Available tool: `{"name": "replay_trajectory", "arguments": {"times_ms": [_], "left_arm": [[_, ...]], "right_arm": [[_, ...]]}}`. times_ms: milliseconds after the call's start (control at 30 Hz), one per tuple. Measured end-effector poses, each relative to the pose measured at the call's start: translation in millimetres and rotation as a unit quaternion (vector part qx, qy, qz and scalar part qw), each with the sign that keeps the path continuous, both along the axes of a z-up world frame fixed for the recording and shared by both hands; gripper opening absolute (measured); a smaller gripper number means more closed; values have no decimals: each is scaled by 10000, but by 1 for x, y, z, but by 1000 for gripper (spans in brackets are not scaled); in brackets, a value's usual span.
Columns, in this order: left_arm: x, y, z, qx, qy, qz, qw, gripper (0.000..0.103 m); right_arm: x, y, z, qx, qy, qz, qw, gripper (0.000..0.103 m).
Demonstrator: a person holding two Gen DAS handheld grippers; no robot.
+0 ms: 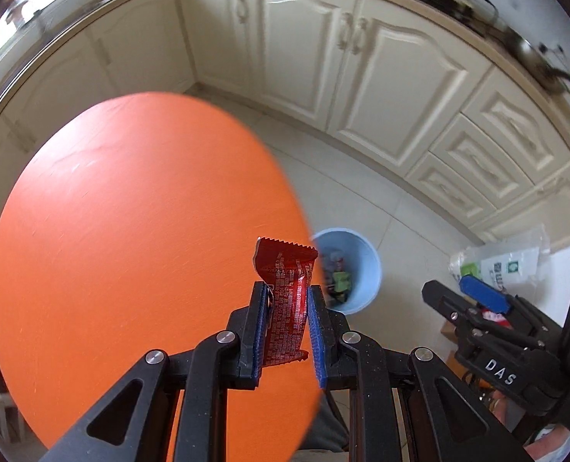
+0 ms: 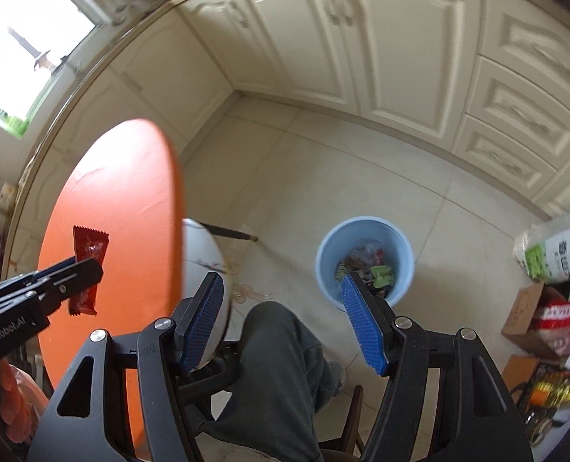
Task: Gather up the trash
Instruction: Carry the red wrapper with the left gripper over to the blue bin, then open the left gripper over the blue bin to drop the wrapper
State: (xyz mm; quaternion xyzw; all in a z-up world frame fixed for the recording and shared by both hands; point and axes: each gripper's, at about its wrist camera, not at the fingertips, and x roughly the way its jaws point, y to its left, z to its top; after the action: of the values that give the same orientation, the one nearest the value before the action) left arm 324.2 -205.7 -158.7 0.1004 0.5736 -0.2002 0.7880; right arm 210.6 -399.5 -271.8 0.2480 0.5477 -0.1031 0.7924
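A red snack wrapper — crinkled, printed with small white text, its top edge serrated — stands upright above the orange table's edge. On the floor beyond sits a pale blue bin — round, open-topped, holding a heap of mixed wrappers.

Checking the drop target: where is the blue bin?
The blue bin stands on the floor right of the orange table, ahead of the person's knee.

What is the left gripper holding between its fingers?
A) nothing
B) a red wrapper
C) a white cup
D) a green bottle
B: the left gripper is shut on a crinkled red wrapper, pinched between its blue fingers above the orange table.
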Motion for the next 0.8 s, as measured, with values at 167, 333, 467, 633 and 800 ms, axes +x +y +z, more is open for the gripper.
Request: {"name": "replay_trajectory", "arguments": {"times_ms": [167, 333, 467, 633, 800], "left_arm": [[4, -65, -17, 68, 105, -563, 9983, 16], [26, -128, -46, 141, 252, -933, 9952, 17], [47, -171, -72, 211, 377, -1108, 9929, 18], [66, -216, -101, 274, 467, -1185, 9915, 21], [75, -242, -123, 452, 514, -1170, 9908, 52]], "right_arm": [[-37, -54, -12, 48, 142, -687, 9975, 66], [-72, -103, -26, 63, 426, -1309, 9905, 66], [-95, -129, -33, 48, 580, -1641, 9847, 66], [-108, -146, -40, 86, 681, -1770, 9818, 66], [-108, -153, -50, 184, 784, -1793, 9805, 66]]}}
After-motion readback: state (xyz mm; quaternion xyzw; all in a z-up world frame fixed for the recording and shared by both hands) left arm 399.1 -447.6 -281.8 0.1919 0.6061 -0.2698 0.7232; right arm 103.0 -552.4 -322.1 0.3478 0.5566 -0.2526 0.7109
